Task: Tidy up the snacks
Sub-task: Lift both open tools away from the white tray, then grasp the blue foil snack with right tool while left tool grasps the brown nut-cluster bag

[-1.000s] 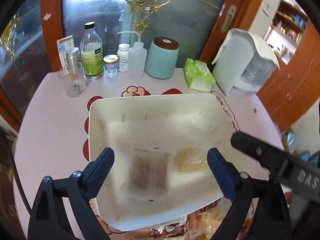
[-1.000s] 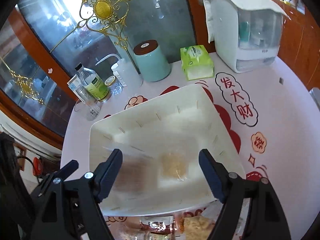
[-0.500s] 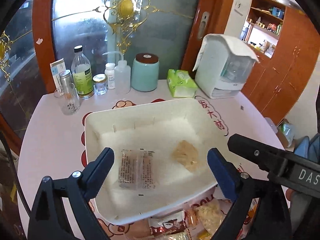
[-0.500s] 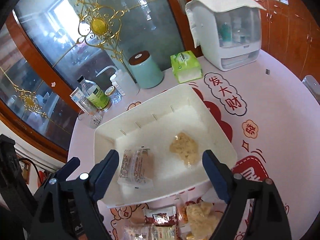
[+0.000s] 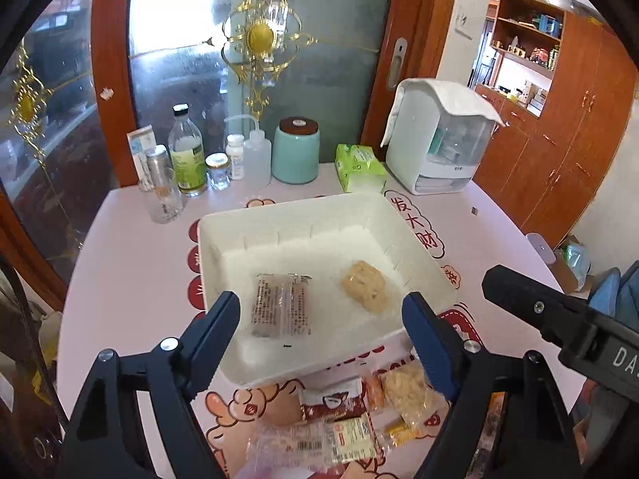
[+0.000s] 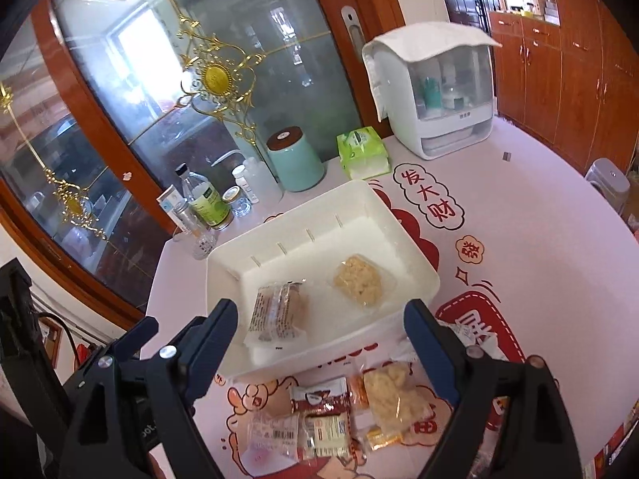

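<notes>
While two packets lie in the white bin [image 5: 223,239], the rest of the snacks [image 6: 331,419] sit heaped before it. The left gripper [image 5: 321,321], its jaws just narrowed on nothing, and the right gripper [image 6: 319,329] gape empty. Crinkly overlapping wrappers could slip, or two lift together.
</notes>
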`<control>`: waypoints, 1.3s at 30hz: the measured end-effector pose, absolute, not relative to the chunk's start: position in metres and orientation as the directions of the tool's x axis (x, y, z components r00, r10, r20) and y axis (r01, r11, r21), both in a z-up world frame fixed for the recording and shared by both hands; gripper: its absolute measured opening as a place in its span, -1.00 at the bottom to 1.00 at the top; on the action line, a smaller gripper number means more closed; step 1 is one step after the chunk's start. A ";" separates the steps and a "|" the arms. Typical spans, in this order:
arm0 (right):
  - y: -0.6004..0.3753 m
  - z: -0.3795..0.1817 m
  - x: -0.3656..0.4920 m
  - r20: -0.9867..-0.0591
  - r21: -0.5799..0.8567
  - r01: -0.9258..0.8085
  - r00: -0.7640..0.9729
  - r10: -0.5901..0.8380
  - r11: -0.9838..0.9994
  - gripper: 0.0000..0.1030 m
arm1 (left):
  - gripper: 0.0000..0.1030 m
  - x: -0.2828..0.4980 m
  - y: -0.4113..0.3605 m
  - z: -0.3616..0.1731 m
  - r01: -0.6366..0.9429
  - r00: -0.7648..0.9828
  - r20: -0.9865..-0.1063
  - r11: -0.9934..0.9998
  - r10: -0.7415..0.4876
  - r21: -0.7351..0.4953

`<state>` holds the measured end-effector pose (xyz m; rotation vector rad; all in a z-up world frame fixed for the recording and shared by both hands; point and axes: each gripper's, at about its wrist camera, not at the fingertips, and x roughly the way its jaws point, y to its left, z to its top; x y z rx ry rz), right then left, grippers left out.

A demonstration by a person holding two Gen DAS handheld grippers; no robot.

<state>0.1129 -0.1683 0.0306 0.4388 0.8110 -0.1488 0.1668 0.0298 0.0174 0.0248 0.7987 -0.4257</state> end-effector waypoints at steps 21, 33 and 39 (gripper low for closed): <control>-0.172 0.068 -0.006 -0.678 0.186 0.182 0.735 -0.008 0.966 0.68 | 0.67 0.031 0.055 0.032 0.273 0.645 -0.702 0.949 -0.302 -0.158; -0.193 0.018 -0.078 -0.724 0.218 0.079 0.682 0.107 0.973 0.67 | 0.67 -0.034 0.056 -0.011 0.238 0.608 -0.755 0.963 -0.247 -0.123; -0.182 -0.019 -0.096 -0.783 0.211 0.081 0.610 0.119 0.974 0.66 | 0.67 -0.056 0.057 -0.044 0.222 0.557 -0.796 0.966 -0.237 -0.132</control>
